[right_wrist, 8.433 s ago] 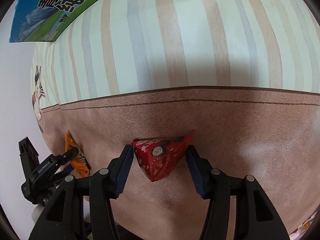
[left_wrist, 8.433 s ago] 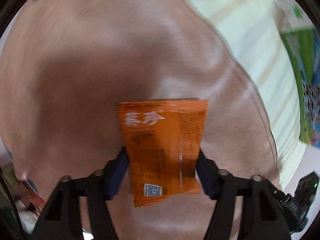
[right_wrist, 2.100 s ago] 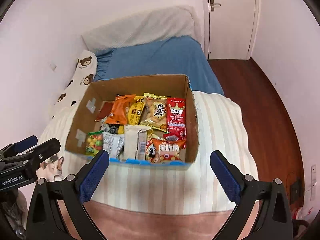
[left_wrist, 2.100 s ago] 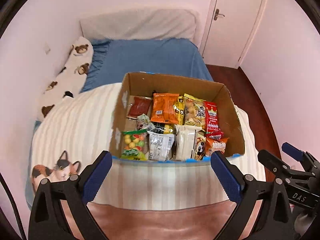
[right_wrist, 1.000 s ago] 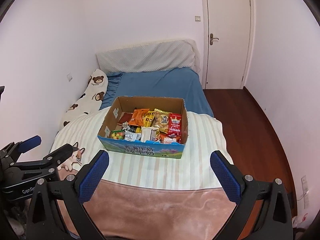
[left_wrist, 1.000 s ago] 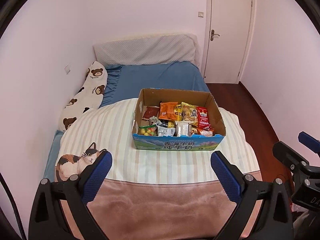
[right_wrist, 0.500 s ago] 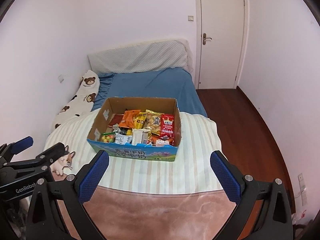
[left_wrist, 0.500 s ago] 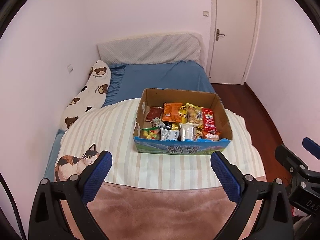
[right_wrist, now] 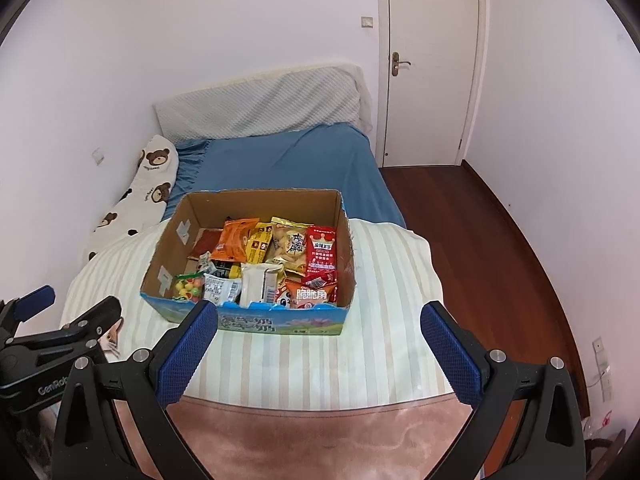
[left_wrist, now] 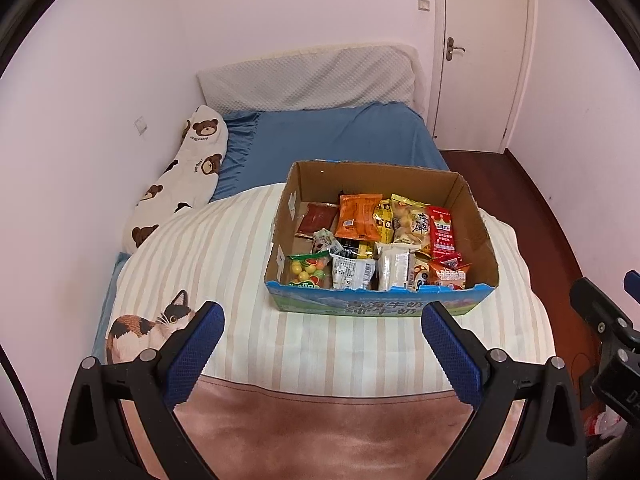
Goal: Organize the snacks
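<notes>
Left gripper [left_wrist: 322, 346]: spread wide and empty, held back over the brown blanket [left_wrist: 320, 432], well short of the box.
Right gripper [right_wrist: 319, 342]: also spread wide with nothing between its pads, hanging level beside the left one; its body shows at the right edge of the left view.
Striped blanket [left_wrist: 224, 264]: a soft, bare stretch between the grippers and the box, free room for a low approach.
Box [left_wrist: 380, 308]: open-topped cardboard, printed front wall facing the grippers, square on the striped blanket.
Snacks [left_wrist: 372, 240]: all packets I can see lie inside the box, packed side by side; none shows on the bedding, so the sorting looks about finished.
Box edges: right side sits near the bed's edge over the wooden floor [right_wrist: 472, 232]; more room on the left.
Far: blue sheet [left_wrist: 336, 136], bear pillow [left_wrist: 180, 188], door [right_wrist: 428, 60].
</notes>
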The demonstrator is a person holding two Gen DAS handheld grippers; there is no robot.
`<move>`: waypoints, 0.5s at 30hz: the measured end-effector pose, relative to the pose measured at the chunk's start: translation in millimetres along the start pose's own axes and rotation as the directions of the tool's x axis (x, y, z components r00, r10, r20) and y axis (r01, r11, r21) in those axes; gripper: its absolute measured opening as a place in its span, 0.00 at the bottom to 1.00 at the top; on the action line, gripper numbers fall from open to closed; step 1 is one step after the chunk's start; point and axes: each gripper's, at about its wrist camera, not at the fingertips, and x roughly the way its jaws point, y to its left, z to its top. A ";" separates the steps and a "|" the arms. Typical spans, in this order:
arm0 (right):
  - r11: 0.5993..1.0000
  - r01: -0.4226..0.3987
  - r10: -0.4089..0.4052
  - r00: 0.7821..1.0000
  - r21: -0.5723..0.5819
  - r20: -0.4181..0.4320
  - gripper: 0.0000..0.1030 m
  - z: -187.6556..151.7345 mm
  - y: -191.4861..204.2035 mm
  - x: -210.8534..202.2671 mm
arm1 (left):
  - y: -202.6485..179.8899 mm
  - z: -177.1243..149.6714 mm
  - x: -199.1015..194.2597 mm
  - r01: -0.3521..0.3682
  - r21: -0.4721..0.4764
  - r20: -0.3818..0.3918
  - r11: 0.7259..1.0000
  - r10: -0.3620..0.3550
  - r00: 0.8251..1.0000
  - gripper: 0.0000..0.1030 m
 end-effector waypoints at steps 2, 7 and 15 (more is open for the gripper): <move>1.000 0.007 -0.007 1.000 0.001 -0.008 1.00 1.7 1.3 8.9 | -2.2 2.5 4.5 -0.004 0.005 -0.004 1.000 0.004 1.000 0.98; 1.000 0.011 -0.011 1.000 0.007 -0.024 1.00 5.2 3.8 26.4 | -4.5 6.3 15.9 -0.007 0.011 -0.018 1.000 0.008 1.000 0.98; 1.000 0.011 -0.011 1.000 0.010 -0.027 1.00 7.9 7.3 34.7 | -4.6 8.7 22.8 -0.004 0.011 -0.028 1.000 0.005 1.000 0.98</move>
